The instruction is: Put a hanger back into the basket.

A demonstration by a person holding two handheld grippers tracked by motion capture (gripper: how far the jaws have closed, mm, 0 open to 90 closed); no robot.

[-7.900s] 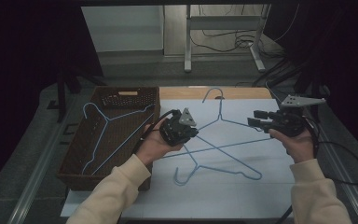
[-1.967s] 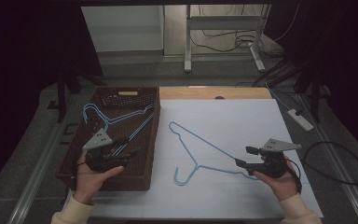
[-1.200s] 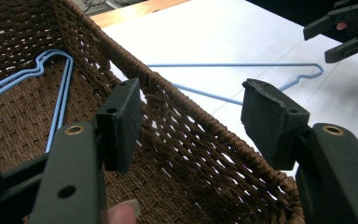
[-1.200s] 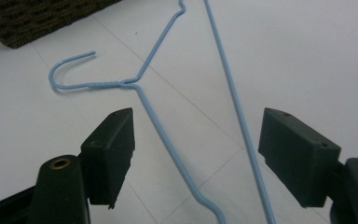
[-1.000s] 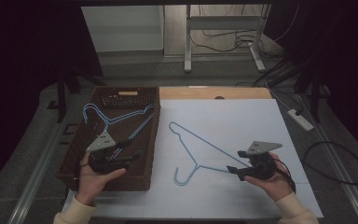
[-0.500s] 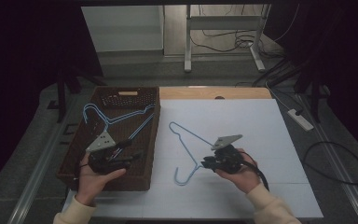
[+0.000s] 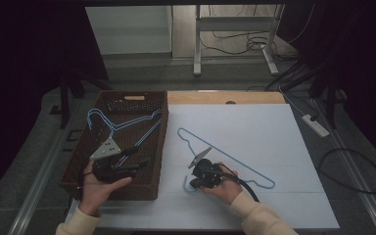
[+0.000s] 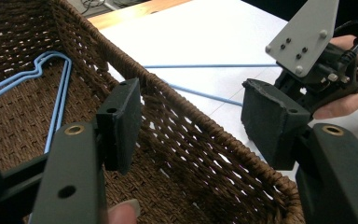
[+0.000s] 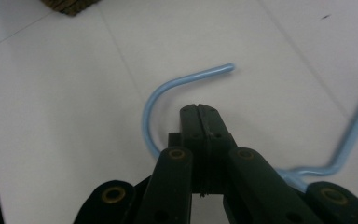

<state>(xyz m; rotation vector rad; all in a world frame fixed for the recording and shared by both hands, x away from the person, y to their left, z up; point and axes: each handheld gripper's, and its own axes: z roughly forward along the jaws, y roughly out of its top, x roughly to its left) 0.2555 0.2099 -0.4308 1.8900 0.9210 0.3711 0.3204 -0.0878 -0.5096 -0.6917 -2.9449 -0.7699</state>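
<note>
A light blue wire hanger [image 7: 235, 159] lies flat on the white table top [image 7: 254, 127], its hook [image 9: 168, 88] towards the near side. My right gripper [image 7: 194, 184] rests over the neck of that hanger. Its jaws have just been closing and now stand pressed together [image 9: 198, 108] inside the hook's curve, with nothing visible between the pads. The wire passes under the fingers, and whether it is pinched is hidden. My left gripper [image 8: 191, 116] hangs open over the near right part of the brown wicker basket [image 7: 78, 161], holding nothing. Blue hangers [image 7: 122, 122] lie inside the basket.
The basket's woven right wall [image 8: 205, 140] stands between my left gripper and the table top. A bare wooden strip [image 7: 225, 97] borders the table's far edge. Beyond the table are a metal stand [image 7: 235, 34], floor cables and a power strip [image 7: 316, 125].
My right gripper has moved left and slightly nearer, from the hanger's right end to its hook, and its jaws went from open to shut. The left gripper and the hanger stayed in place.
</note>
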